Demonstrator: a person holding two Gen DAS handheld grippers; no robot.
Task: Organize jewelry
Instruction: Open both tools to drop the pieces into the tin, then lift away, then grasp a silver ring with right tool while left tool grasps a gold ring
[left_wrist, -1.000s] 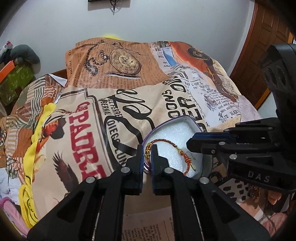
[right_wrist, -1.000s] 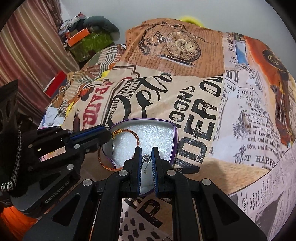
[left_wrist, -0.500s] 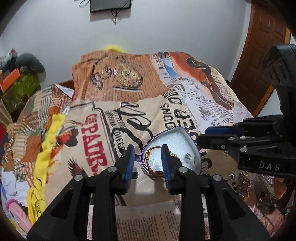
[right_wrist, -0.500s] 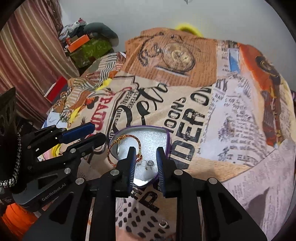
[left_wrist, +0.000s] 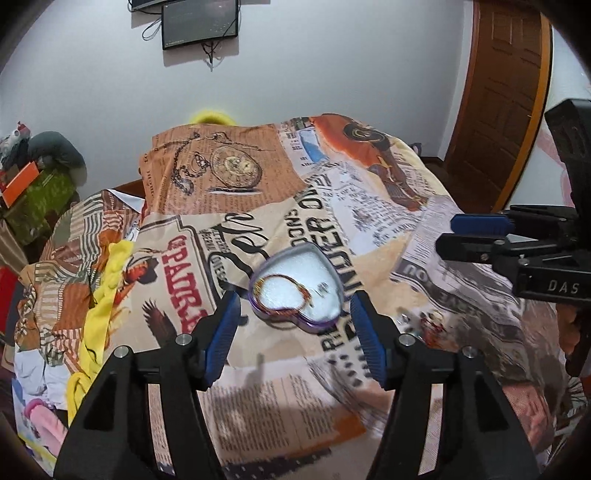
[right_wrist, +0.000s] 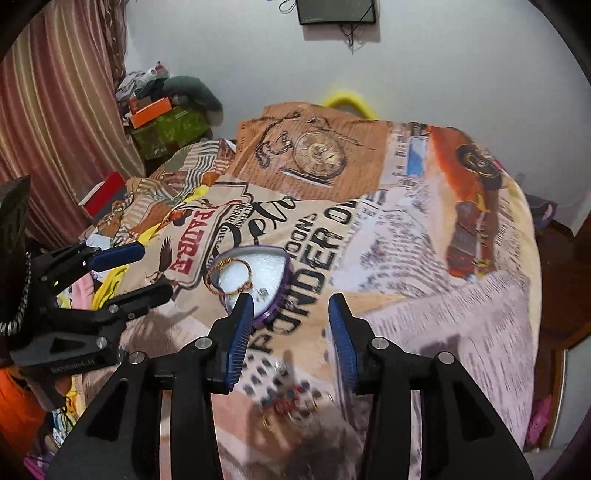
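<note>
On the bed, at 12 o'clock from left claw (left_wrist: 293, 325) and right claw (right_wrist: 291, 328), both opening and empty, heart-shaped box (left_wrist: 295, 291) holds a bracelet (left_wrist: 284, 291): light, limp; pinch its cord

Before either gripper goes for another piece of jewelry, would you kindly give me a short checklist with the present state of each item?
1. Left gripper empty: ok, its jaws are opening with nothing between the pads.
2. Right gripper empty: ok, its jaws are opening too and hold nothing.
3. Red and gold beaded bracelet inside the purple heart-shaped tin with white foam lining: ok.
4. Small silver earring in the tin: ok, it lies on the foam beside the bracelet.
5. Remaining jewelry pile on the printed newspaper-pattern bedspread located: ok, though too blurred to tell single pieces.
6. Both grippers clear of the tin: ok.
</note>
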